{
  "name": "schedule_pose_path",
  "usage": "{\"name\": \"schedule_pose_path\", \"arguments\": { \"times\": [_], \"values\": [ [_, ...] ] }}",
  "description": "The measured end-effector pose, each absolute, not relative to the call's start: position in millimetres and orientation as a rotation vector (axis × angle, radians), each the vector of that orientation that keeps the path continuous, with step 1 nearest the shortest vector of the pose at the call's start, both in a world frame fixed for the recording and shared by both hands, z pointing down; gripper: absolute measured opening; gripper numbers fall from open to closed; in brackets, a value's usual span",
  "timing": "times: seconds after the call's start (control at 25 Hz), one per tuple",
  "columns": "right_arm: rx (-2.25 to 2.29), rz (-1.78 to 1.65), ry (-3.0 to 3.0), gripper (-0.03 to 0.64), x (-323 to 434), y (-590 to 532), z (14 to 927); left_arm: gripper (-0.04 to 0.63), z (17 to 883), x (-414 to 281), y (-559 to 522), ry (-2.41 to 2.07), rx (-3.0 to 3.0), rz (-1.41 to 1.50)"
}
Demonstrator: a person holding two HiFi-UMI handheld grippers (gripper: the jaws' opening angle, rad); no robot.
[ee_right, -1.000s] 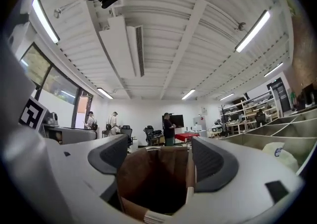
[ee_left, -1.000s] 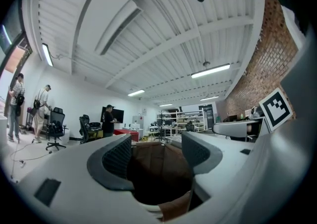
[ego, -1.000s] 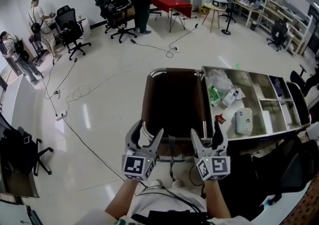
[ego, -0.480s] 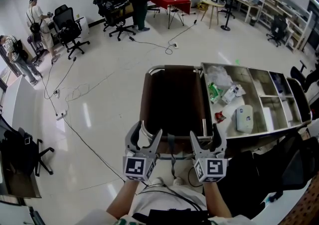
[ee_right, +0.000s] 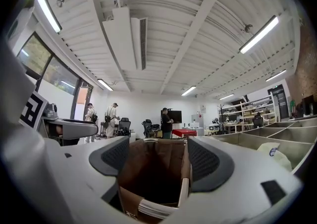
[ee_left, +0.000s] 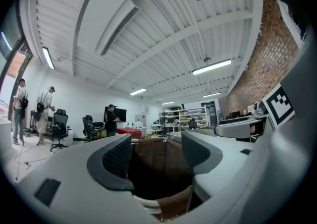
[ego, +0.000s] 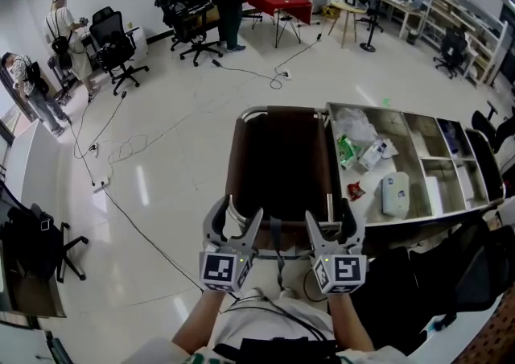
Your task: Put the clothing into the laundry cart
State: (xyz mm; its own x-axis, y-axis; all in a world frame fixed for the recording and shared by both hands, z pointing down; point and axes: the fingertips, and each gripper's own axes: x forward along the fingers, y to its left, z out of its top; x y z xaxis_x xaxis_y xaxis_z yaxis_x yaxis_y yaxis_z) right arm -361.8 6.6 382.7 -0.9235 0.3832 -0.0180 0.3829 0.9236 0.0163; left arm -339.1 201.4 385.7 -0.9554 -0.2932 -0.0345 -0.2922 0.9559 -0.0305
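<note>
The left gripper (ego: 234, 224) hangs by the near rim of the brown laundry cart (ego: 278, 157), jaws spread around nothing. Beside it, the right gripper (ego: 330, 222) is likewise spread and empty. A divided tray (ego: 410, 145) adjoins the cart's right side.

Red table (ego: 278, 5), person in dark clothes (ego: 228, 2) beside it, black office chairs (ego: 113, 47), wooden shelving (ego: 452, 10) at right.
</note>
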Motion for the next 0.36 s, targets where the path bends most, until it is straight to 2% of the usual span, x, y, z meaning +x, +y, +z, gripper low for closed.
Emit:
{"name": "schedule_pose_path", "arguments": {
  "times": [0.36],
  "values": [
    [0.639,-0.028,3.048,0.397,-361,6,379,0.308,383,-336,188,3.06,-0.488,-0.056]
  ]
}}
